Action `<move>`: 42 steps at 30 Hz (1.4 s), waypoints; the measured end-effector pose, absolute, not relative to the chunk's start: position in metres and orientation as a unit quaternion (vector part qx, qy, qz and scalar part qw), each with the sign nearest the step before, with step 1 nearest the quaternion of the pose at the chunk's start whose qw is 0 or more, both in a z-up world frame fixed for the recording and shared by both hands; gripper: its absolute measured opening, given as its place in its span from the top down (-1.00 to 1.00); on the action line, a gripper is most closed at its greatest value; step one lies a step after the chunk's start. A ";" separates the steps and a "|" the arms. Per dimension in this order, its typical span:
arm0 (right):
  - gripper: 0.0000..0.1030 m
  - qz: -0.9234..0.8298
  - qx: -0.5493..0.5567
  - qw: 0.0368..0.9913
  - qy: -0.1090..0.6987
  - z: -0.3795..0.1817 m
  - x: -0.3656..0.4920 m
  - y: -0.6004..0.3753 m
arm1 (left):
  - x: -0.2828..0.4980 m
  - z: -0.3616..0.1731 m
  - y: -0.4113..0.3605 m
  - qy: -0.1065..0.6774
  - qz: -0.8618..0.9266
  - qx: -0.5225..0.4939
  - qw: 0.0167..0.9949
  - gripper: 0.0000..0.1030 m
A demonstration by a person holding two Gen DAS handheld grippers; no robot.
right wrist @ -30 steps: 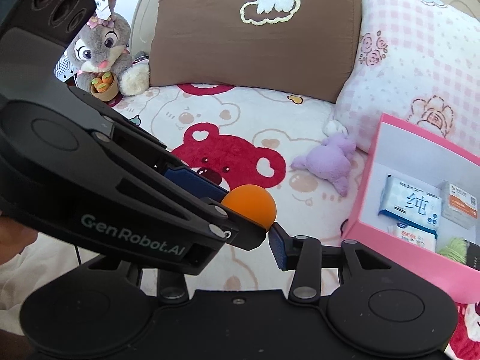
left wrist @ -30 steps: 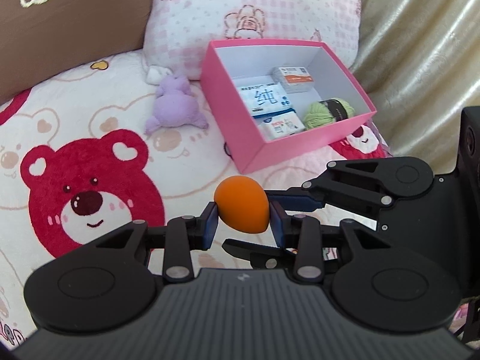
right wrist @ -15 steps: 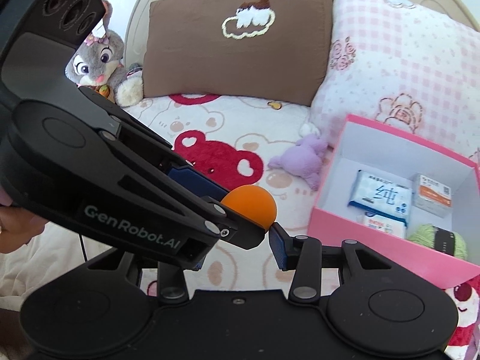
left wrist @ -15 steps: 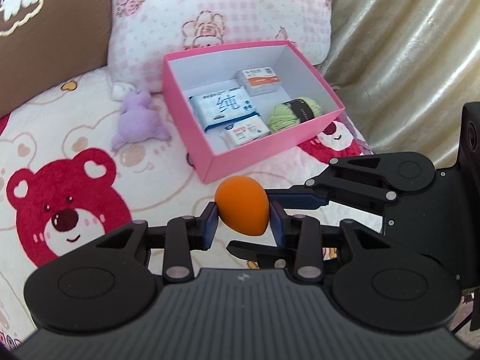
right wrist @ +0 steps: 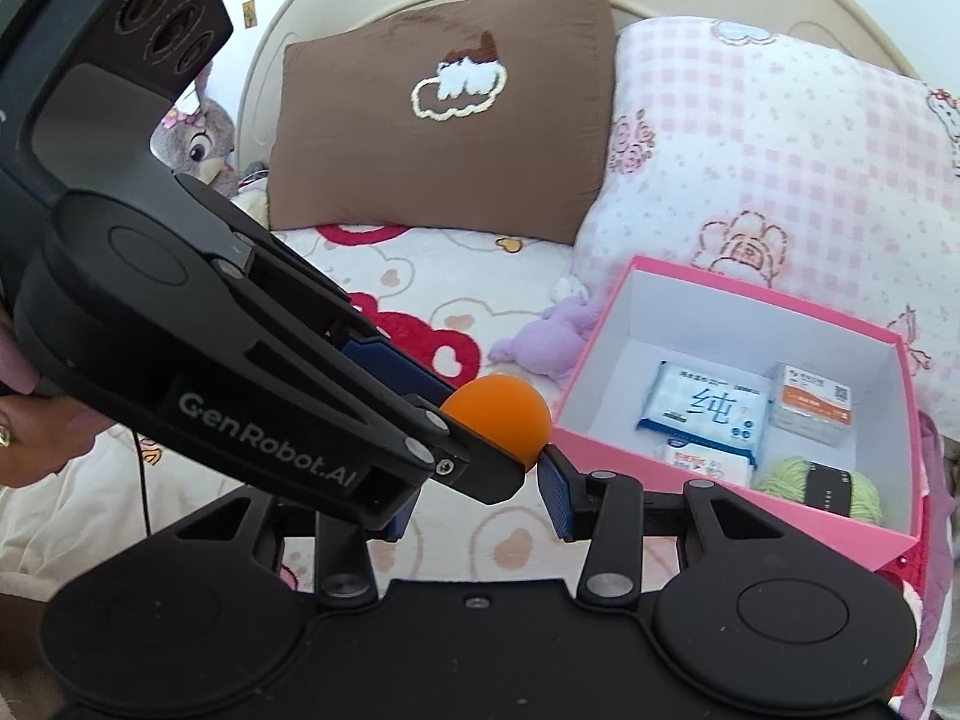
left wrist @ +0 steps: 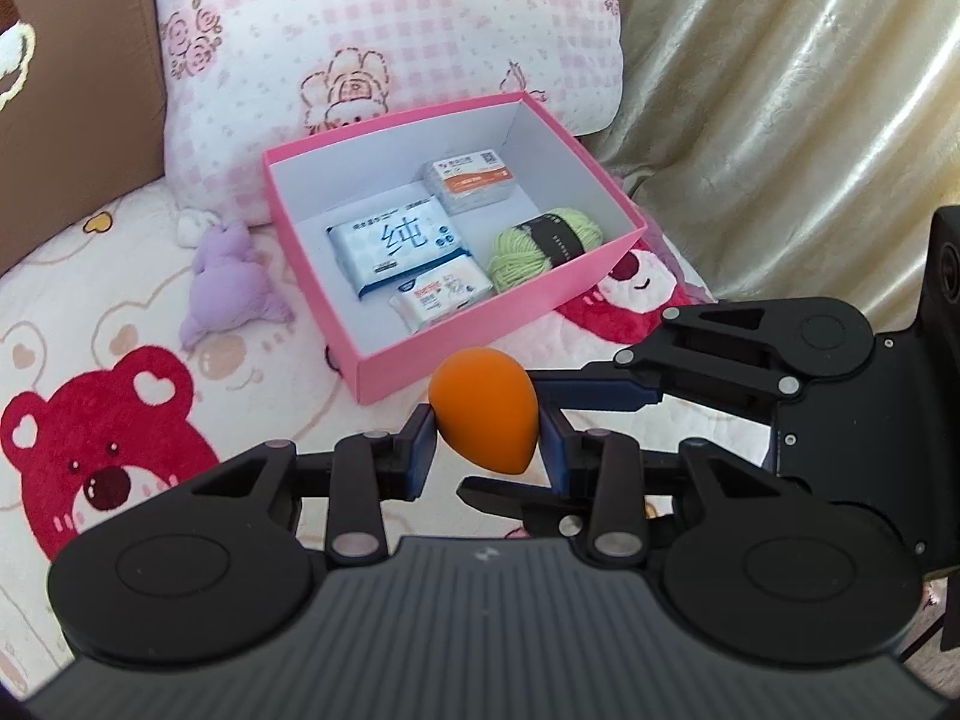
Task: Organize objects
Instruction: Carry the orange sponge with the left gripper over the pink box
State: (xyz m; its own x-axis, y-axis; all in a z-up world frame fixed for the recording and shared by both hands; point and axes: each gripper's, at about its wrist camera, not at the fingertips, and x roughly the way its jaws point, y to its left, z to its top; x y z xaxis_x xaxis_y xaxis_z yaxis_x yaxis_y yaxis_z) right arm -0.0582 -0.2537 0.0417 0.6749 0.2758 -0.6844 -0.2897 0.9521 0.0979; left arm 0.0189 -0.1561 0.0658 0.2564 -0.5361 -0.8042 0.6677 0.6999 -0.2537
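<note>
My left gripper (left wrist: 485, 444) is shut on an orange egg-shaped sponge (left wrist: 485, 417), held above the bedspread just in front of an open pink box (left wrist: 384, 369). The sponge also shows in the right wrist view (right wrist: 501, 417), with the left gripper crossing in from the left. My right gripper (right wrist: 480, 489) is open and empty, its fingers on either side of and below the left gripper's tip. The box (right wrist: 624, 456) holds a blue tissue pack (left wrist: 399, 243), a small wipes pack (left wrist: 441, 297), an orange-labelled packet (left wrist: 474, 177) and green yarn (left wrist: 543, 243).
A small purple plush (left wrist: 225, 282) lies left of the box. A pink checked pillow (right wrist: 780, 138) and a brown pillow (right wrist: 444, 108) lean at the headboard. A grey bunny toy (right wrist: 195, 141) sits far left. A beige curtain (left wrist: 780, 90) hangs to the right.
Both grippers have moved together toward the pink box, which now sits closer and more central. The left gripper still holds the orange sponge.
</note>
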 end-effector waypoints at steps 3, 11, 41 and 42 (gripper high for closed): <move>0.06 0.146 -0.006 0.917 0.371 0.043 -0.059 -0.263 | 0.021 0.068 -0.167 0.471 -0.386 0.074 0.790 0.33; 0.06 0.131 -0.004 0.921 0.367 0.049 -0.058 -0.285 | 0.025 0.078 -0.195 0.461 -0.398 0.091 0.788 0.33; 0.08 0.057 0.011 0.908 0.414 0.034 0.038 -0.379 | 0.131 0.055 -0.297 0.471 -0.417 0.056 0.776 0.34; 0.08 0.057 0.009 0.908 0.414 0.032 0.041 -0.380 | 0.135 0.052 -0.299 0.472 -0.416 0.054 0.775 0.34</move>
State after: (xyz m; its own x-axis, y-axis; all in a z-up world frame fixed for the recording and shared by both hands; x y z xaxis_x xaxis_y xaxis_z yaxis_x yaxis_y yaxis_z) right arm 0.0409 -0.3803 0.0318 0.6506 0.1114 -0.7512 -0.0958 0.9933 0.0644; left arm 0.1351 -0.2986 0.0523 0.2086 -0.5938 -0.7771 0.6958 0.6484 -0.3088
